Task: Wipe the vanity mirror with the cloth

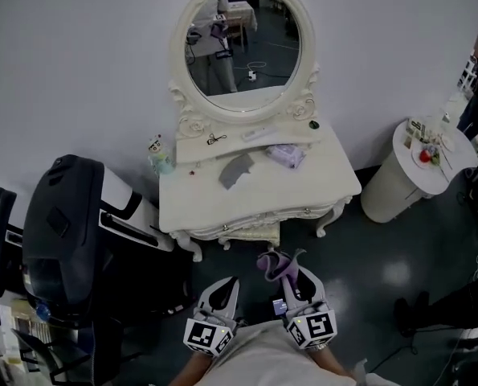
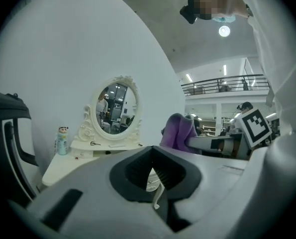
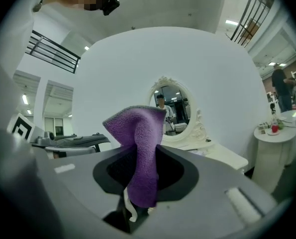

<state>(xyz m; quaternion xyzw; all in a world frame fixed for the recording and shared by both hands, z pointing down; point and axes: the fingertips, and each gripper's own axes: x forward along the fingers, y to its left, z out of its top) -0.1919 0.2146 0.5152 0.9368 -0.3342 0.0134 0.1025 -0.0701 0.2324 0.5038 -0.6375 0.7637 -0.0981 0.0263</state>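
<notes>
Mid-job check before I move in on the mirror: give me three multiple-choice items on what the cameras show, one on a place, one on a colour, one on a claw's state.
1. Where does the small bottle stand?
A) at the back left corner of the vanity table, beside the mirror
B) on top of the mirror
C) nowhere in view

2. What colour is the cloth at the right claw?
A) grey
B) purple
C) yellow

3. What state is the right claw in?
A) open and empty
B) shut on the cloth
C) shut on the small bottle

Answers:
1 A: the head view shows it upright at the tabletop's left rear edge.
2 B: both gripper views show purple fabric.
3 B: the right gripper view shows the cloth pinched between the jaws, sticking up past them.
</notes>
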